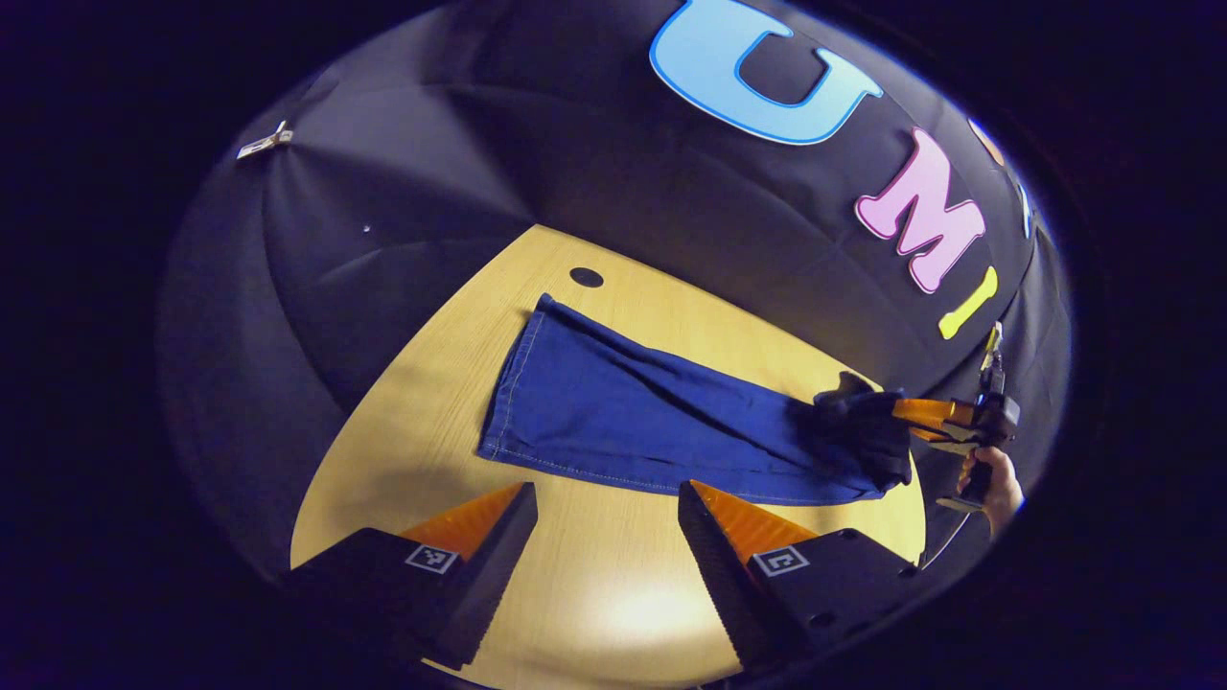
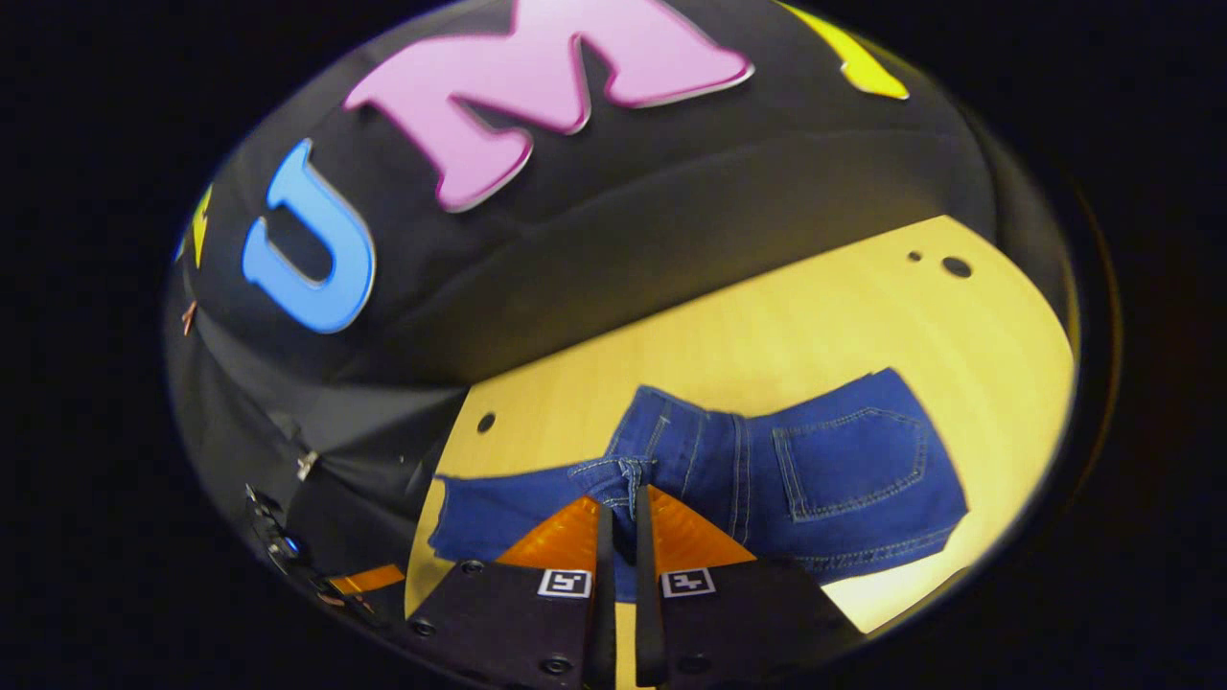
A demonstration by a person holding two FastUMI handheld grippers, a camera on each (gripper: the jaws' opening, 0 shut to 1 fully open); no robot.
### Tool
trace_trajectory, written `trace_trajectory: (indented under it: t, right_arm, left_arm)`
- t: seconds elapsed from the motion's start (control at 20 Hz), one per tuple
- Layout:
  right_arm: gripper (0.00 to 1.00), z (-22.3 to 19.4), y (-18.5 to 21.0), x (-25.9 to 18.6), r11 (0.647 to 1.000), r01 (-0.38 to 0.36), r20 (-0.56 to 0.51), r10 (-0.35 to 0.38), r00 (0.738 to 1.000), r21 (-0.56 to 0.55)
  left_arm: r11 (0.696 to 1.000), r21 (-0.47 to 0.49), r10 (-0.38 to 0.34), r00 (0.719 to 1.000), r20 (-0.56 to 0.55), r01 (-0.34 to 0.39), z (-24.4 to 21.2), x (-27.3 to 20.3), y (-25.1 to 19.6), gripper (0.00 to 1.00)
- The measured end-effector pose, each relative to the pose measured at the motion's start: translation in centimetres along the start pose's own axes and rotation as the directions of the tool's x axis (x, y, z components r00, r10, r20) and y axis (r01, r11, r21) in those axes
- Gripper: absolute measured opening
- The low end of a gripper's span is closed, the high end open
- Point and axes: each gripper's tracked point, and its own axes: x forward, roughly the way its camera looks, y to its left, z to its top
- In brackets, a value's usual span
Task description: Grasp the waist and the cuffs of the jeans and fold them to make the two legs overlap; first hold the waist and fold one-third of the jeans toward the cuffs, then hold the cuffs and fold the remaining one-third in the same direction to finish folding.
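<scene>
Blue jeans [image 1: 613, 412] lie flat on the wooden table [image 1: 594, 594], cuffs [image 1: 518, 379] toward the left in the left gripper view. My left gripper [image 1: 606, 493] hovers open just short of the near leg seam, with nothing between its fingers. In that same view the right gripper [image 1: 935, 422], held by a hand [image 1: 1002, 484], sits at the waist end [image 1: 853, 431]. Seen from the right gripper view, my right gripper [image 2: 620, 513] is shut on the waistband [image 2: 613, 471] by a belt loop. The back pocket [image 2: 848, 460] faces up to the right.
A round hole [image 1: 586, 277] marks the tabletop beyond the cuffs. More holes [image 2: 956, 266] lie past the pocket side. The black booth wall [image 1: 403, 192] closes off the table's far edges, and a metal clip [image 1: 264, 142] pins it. The table's near edge [image 2: 417, 565] runs beside the legs.
</scene>
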Motion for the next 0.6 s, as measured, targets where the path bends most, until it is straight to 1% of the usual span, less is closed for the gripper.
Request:
trace_trajectory:
  t: [0.05, 0.1, 0.15, 0.2, 0.3, 0.35, 0.4, 0.45, 0.5, 0.6]
  right_arm:
    - [0.12, -3.0, 0.4, 1.5, 1.0, -0.003, -0.048, 0.003, 0.999, -0.004]
    - [0.12, -5.4, 0.1, 2.6, 1.0, 0.012, -0.102, -0.012, 0.995, -0.004]
    - [0.12, -6.8, 0.1, 3.2, 0.999, 0.031, -0.15, -0.033, 0.988, -0.02]
    - [0.12, -8.2, -0.2, 3.7, 0.998, 0.042, -0.172, -0.049, 0.984, -0.044]
    - [0.12, -9.1, 0.8, 4.9, 0.998, 0.028, -0.195, -0.038, 0.98, -0.053]
    - [0.14, -9.4, 1.6, 4.8, 0.999, 0.001, -0.206, -0.008, 0.979, -0.035]
    - [0.11, -9.9, 1.7, 4.7, 0.999, -0.02, -0.217, 0.013, 0.976, -0.028]
    - [0.29, -9.5, 2.0, 3.9, 0.998, -0.047, -0.215, 0.038, 0.976, -0.033]
    - [0.36, -9.1, 2.1, 2.9, 0.996, -0.075, -0.216, 0.064, 0.974, -0.042]
    - [0.76, -8.0, 3.0, 0.1, 0.986, -0.15, -0.206, 0.133, 0.969, -0.069]
  left_arm:
    - [1.0, -0.023, 0.007, 1.0, -0.018, -0.008, 0.0, 0.4, -0.1, 0.95]
    - [0.999, -0.048, 0.003, 1.0, -0.031, -0.005, 0.1, 0.7, -0.6, 0.95]
    - [0.998, -0.065, -0.002, 0.999, -0.038, 0.0, 0.4, 1.0, -1.3, 0.96]
    - [0.998, -0.067, -0.002, 0.999, -0.041, -0.001, 0.4, 1.4, -1.7, 0.96]
    - [0.999, -0.027, 0.029, 0.998, -0.057, -0.03, 1.0, 2.5, -1.7, 0.95]
    - [0.998, 0.005, 0.065, 0.996, -0.068, -0.065, 1.1, 3.0, -1.3, 0.95]
    - [0.993, 0.029, 0.113, 0.99, -0.086, -0.111, 1.2, 3.4, -0.3, 0.95]
    - [0.991, 0.037, 0.135, 0.986, -0.096, -0.132, 1.6, 3.8, 0.4, 0.95]
    - [0.989, 0.03, 0.149, 0.983, -0.108, -0.147, 2.0, 4.4, 1.3, 0.96]
    - [0.986, 0.002, 0.167, 0.977, -0.134, -0.168, 3.1, 5.3, 2.3, 0.95]
